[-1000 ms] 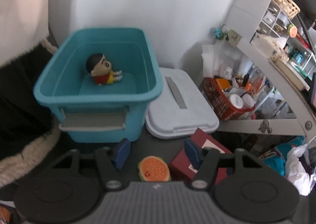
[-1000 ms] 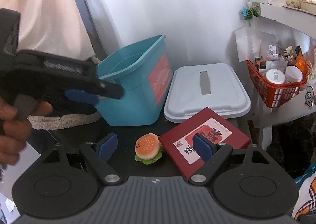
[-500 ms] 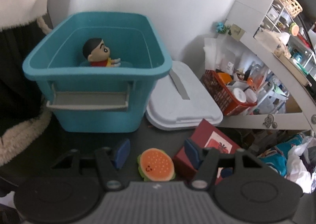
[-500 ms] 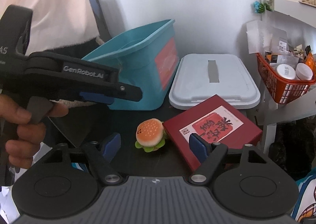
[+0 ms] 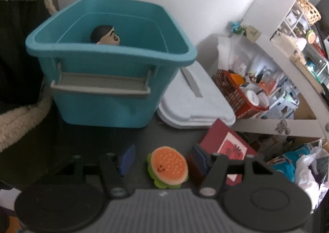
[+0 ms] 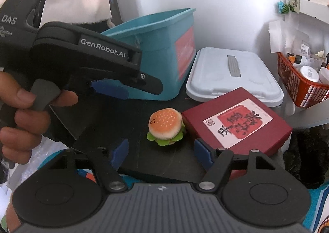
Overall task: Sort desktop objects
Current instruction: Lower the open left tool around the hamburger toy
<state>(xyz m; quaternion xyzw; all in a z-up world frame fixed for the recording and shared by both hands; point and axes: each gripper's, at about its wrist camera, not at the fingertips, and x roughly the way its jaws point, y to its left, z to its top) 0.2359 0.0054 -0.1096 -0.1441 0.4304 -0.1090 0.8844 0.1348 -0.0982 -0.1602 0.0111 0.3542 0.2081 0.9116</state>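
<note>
A small plush burger (image 5: pixel 167 167) lies on the dark table, touching a red box (image 5: pixel 226 148) on its right. My left gripper (image 5: pixel 163 160) is open, its blue pads on either side of the burger, not touching it. A teal bin (image 5: pixel 115 80) behind holds a cartoon boy figure (image 5: pixel 104 35). In the right wrist view my right gripper (image 6: pixel 161 151) is open and empty, just short of the burger (image 6: pixel 165 127) and red box (image 6: pixel 236 126). The left gripper's body (image 6: pixel 86 64) shows there at upper left, above the table.
A white lid (image 5: pixel 195 105) lies flat right of the teal bin (image 6: pixel 164 56). An orange basket (image 5: pixel 242 95) of jars and a cluttered white shelf (image 5: pixel 287 62) stand at the right. A fleecy fabric (image 5: pixel 18 117) lies at the left. The table edge is near my right gripper.
My left gripper has come down and forward, so the burger now sits between its open pads. My right gripper has drawn back a little to the right.
</note>
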